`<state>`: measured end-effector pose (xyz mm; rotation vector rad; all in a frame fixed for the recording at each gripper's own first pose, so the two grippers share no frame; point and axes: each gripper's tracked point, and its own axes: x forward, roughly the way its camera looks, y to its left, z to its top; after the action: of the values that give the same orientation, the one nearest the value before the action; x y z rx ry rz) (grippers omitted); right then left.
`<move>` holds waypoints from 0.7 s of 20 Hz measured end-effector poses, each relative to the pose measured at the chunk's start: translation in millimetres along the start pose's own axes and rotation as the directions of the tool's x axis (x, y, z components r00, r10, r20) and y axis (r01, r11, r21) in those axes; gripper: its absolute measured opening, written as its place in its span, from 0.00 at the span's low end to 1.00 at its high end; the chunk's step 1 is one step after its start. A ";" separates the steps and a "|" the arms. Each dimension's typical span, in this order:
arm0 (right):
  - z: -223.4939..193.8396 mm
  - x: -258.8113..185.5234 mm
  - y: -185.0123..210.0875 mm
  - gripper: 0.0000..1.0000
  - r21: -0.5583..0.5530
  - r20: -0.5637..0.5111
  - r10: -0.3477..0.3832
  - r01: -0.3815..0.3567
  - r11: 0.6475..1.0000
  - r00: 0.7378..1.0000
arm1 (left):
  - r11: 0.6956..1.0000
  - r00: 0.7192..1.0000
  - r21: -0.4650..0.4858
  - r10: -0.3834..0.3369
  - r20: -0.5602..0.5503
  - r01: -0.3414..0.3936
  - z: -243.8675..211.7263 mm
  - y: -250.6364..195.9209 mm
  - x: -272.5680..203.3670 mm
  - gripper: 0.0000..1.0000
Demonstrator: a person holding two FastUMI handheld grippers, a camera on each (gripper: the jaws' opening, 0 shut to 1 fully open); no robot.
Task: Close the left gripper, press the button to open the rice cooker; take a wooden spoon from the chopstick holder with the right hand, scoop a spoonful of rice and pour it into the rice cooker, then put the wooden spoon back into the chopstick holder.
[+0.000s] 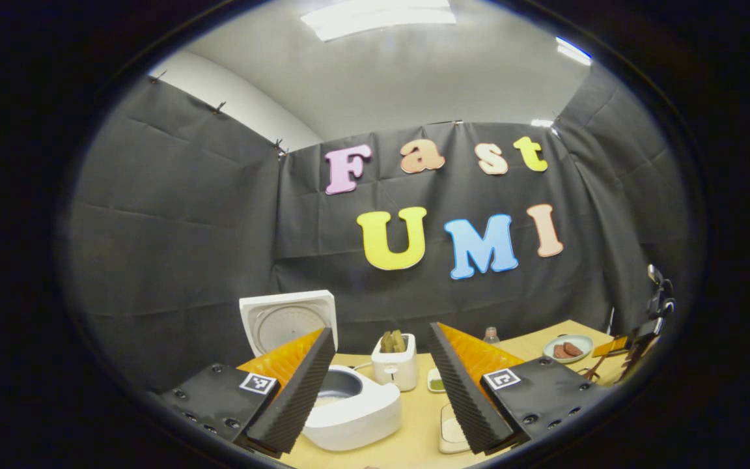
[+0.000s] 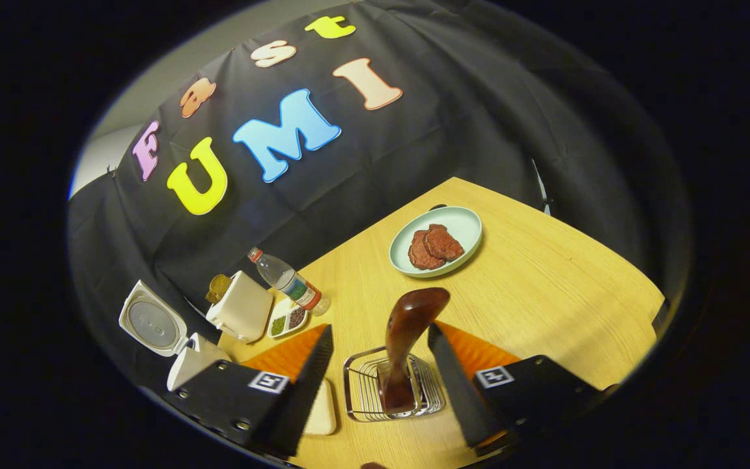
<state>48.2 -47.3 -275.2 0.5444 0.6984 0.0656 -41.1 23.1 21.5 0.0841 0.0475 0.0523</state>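
**Right gripper view: spoon standing in the holder, cooker lid up**

Right gripper view has the right gripper [image 2: 380, 365] low in the frame with its fingers spread wide, one on either side of the wire chopstick holder [image 2: 363, 391] at bottom centre. A dark wooden spoon [image 2: 407, 332] stands in that holder, leaning a little toward the upper right, its rounded end up between the two fingers; neither finger touches it. Just left of the holder, partly hidden behind the left-hand finger, lies a pale dish [image 2: 324, 407] (its contents cannot be made out here). Toward the lower left of the frame sits the white rice cooker [image 2: 193, 365], its lid [image 2: 150, 322] swung up and open. Beside it, moving right, are a white toaster [image 2: 243, 307] with bread in it, a small dish of green and dark grains [image 2: 287, 319], and a plastic bottle [image 2: 287, 281] that leans in this tilted view. Above centre, a pale green plate [image 2: 466, 228] carries reddish-brown patties on the wooden table [image 2: 544, 286].

Left gripper view shows the left gripper [image 1: 381, 384] at the bottom, fingers wide apart and holding nothing. Between them sit the open rice cooker [image 1: 362, 410] at lower left with its raised lid [image 1: 287, 319], the toaster [image 1: 394, 368] in the middle, and a pale dish [image 1: 452, 433] against the right-hand finger, which covers part of it. At the far right edge, the other gripper is dimly visible near the plate [image 1: 582, 342].
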 end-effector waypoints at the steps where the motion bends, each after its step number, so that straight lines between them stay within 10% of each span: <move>1: 8.2 -4.3 -5.0 0.97 -0.029 0.028 -0.023 0.023 0.999 0.999 | 1.000 1.000 0.000 -0.001 0.003 0.001 -0.2 0.5 0.9 0.99; 14: 100.7 -109.7 52.5 0.97 -0.374 0.348 -0.025 0.163 0.913 0.937 | 0.996 0.995 0.003 0.094 -0.022 -0.094 -11.4 59.3 73.3 0.95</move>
<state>33.2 -73.8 -120.3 0.1197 0.3579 0.0204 28.4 87.0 11.9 0.0880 0.0655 0.1474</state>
